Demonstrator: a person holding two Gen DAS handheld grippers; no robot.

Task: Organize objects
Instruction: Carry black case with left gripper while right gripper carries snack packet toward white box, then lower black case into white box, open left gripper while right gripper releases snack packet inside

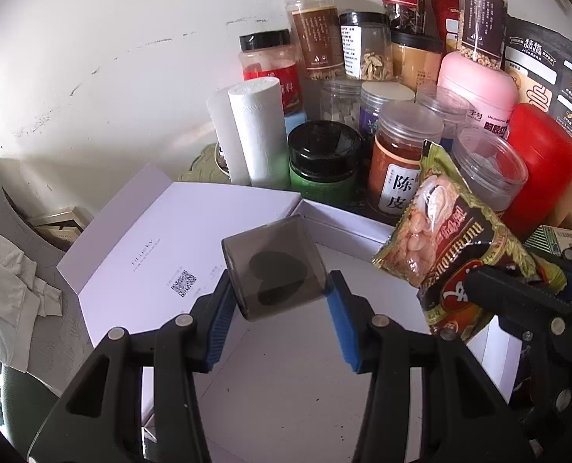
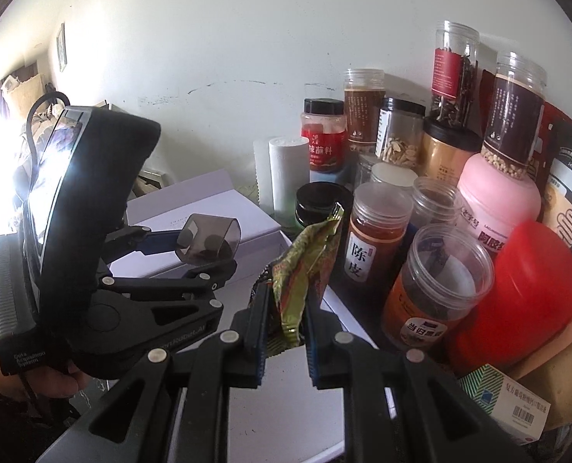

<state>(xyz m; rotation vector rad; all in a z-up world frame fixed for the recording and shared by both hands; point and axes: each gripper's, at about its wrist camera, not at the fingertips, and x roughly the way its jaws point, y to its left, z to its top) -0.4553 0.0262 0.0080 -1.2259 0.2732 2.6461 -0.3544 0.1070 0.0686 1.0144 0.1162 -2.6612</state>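
Observation:
My left gripper [image 1: 280, 289] is shut on a small smoky clear plastic box [image 1: 274, 272] with dark pieces inside, held above an open white box [image 1: 324, 366]. The same clear box [image 2: 208, 243] and left gripper [image 2: 199, 256] show in the right wrist view at left. My right gripper [image 2: 286, 308] is shut on a green and red snack packet [image 2: 305, 270], held upright beside the jars. The packet [image 1: 451, 254] and the right gripper [image 1: 490, 281] also show at the right of the left wrist view.
Many jars crowd the back right: an orange labelled jar [image 1: 397, 162], a black-lidded green jar [image 1: 322, 162], a red container [image 1: 540, 169], a pink tub [image 1: 478, 85]. Two white rolls [image 1: 255, 131] stand left of them. The box's lid [image 1: 162, 254] lies open at left. A medicine carton [image 2: 513, 405] lies lower right.

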